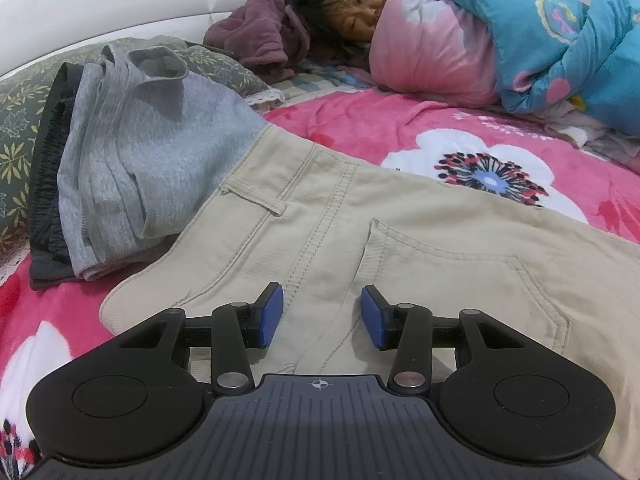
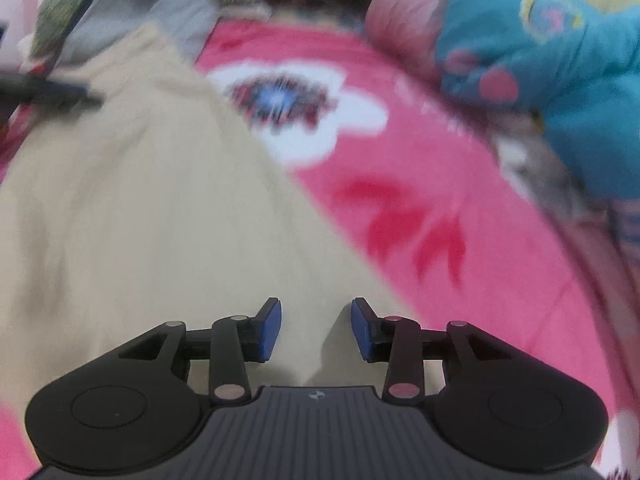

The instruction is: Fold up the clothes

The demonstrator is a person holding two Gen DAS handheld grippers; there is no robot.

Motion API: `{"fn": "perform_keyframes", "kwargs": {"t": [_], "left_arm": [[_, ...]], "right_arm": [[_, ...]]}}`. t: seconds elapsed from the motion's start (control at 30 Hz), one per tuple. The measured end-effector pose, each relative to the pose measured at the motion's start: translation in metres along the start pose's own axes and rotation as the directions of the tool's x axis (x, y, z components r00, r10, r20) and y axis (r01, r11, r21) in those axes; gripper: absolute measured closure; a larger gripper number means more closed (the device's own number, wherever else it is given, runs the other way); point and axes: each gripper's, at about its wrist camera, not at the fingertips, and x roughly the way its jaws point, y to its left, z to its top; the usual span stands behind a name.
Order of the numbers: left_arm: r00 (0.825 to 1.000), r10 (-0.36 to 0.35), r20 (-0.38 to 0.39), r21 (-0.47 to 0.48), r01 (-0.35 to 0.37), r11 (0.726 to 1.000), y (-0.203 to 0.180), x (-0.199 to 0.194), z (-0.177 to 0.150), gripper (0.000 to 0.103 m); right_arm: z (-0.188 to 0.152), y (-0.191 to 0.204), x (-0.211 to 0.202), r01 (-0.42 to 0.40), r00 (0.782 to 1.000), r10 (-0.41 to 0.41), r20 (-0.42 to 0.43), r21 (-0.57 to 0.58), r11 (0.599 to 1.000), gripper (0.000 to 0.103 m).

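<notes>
Beige trousers [image 1: 360, 232] lie flat on the pink flowered blanket [image 1: 500, 132], seat and back pocket up. My left gripper [image 1: 322, 314] is open just above the seat seam, jaws apart and empty. In the blurred right wrist view the same beige trousers [image 2: 140, 220] fill the left half. My right gripper [image 2: 316, 328] is open and empty above their right edge. The other gripper [image 2: 48, 92] shows as a dark blur at far left.
A folded grey garment [image 1: 140, 152] lies on dark clothes [image 1: 46, 184] left of the trousers, against a green leaf-print pillow [image 1: 16, 120]. A person [image 1: 352, 12] lies at the back under a pink and blue quilt [image 1: 540, 40]. A white headboard [image 1: 100, 4] stands behind.
</notes>
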Motion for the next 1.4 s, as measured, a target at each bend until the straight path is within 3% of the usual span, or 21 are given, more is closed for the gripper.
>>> {"fn": "perform_keyframes", "kwargs": {"t": [0.13,0.23,0.37,0.5,0.6,0.7,0.77,0.87,1.27,1.4], "left_arm": [[1.000,0.006,0.000,0.001,-0.006,1.000,-0.001,0.000,0.000,0.059],[1.000,0.008,0.000,0.001,-0.008,1.000,-0.001,0.001,0.000,0.059],[1.000,0.008,0.000,0.000,-0.008,1.000,-0.001,0.001,0.001,0.058],[1.000,0.010,0.000,0.002,-0.010,1.000,-0.001,0.001,0.001,0.058],[1.000,0.012,0.001,0.003,-0.012,1.000,-0.001,0.002,0.001,0.057],[1.000,0.017,0.001,0.004,-0.017,1.000,-0.002,0.002,0.000,0.056],[1.000,0.021,0.002,0.006,-0.021,1.000,-0.002,0.002,0.000,0.055],[1.000,0.019,0.003,0.004,-0.019,1.000,-0.002,0.002,0.000,0.055],[1.000,0.018,0.002,0.002,-0.018,1.000,-0.001,0.002,0.000,0.055],[1.000,0.021,0.002,0.005,-0.021,1.000,-0.002,0.002,0.000,0.055]], "right_arm": [[-0.024,-0.017,-0.025,-0.006,1.000,0.007,-0.017,0.046,0.999,0.062],[-0.024,-0.033,-0.033,0.061,0.997,-0.065,0.035,0.102,0.993,0.062],[-0.015,-0.042,-0.023,0.089,0.991,-0.102,0.087,0.140,0.986,0.062],[-0.017,-0.041,-0.004,0.117,0.991,-0.124,0.058,0.110,0.987,0.063],[-0.026,-0.042,0.000,0.088,0.994,-0.097,0.053,0.148,0.985,0.066],[-0.037,-0.036,-0.007,0.083,0.993,-0.094,0.065,0.154,0.985,0.076],[-0.040,-0.031,-0.010,0.112,0.990,-0.124,0.073,0.148,0.983,0.092],[-0.040,-0.025,-0.016,0.161,0.980,-0.175,0.095,0.138,0.977,0.097],[-0.043,-0.002,-0.020,0.315,0.942,-0.319,0.108,0.051,0.948,0.095],[-0.051,-0.005,-0.016,0.306,0.947,-0.311,0.084,0.070,0.949,0.096]]}}
